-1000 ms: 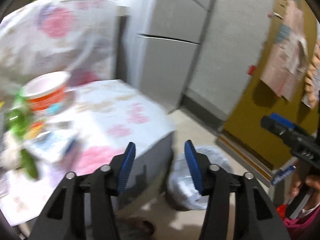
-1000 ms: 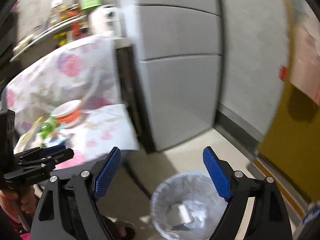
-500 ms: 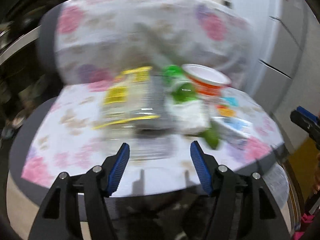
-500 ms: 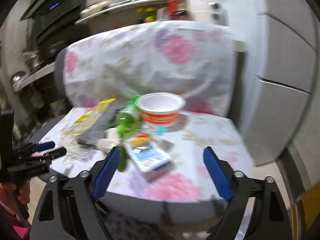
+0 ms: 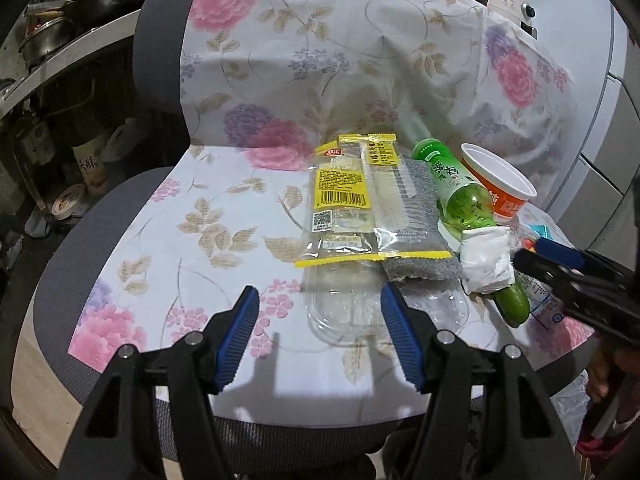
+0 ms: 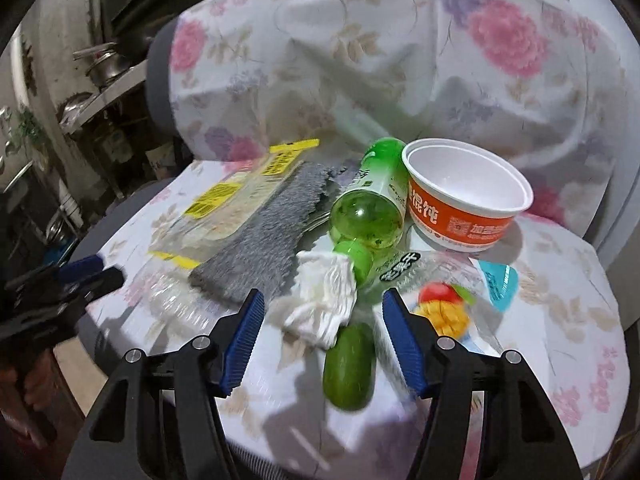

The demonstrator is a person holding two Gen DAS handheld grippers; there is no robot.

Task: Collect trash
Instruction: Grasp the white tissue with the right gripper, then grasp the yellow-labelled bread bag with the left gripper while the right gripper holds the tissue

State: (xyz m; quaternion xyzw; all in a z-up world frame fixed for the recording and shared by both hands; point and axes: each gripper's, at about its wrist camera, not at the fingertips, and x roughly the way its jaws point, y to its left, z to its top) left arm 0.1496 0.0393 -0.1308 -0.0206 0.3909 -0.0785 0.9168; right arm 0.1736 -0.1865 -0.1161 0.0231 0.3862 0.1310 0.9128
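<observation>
The left claw (image 5: 320,334) is wide open and holds nothing, low over a chair seat (image 5: 68,264) covered with a flowery cloth (image 5: 208,240). Just past it, at 12 o'clock, lies a clear plastic tray (image 5: 348,312). Farther on lie a yellow-edged wrapper (image 5: 344,200) and a gray rag (image 5: 420,240). The right claw (image 6: 323,338) is wide open too, also empty. Between its blue tips lie a white crumpled tissue (image 6: 324,300) and a small green cucumber (image 6: 350,368). At 1 o'clock is a fruit wrapper (image 6: 444,304). Behind the tissue a green bottle (image 6: 370,204) lies on its side. Touching it, at 1 o'clock, stands an orange paper bowl (image 6: 466,200).
</observation>
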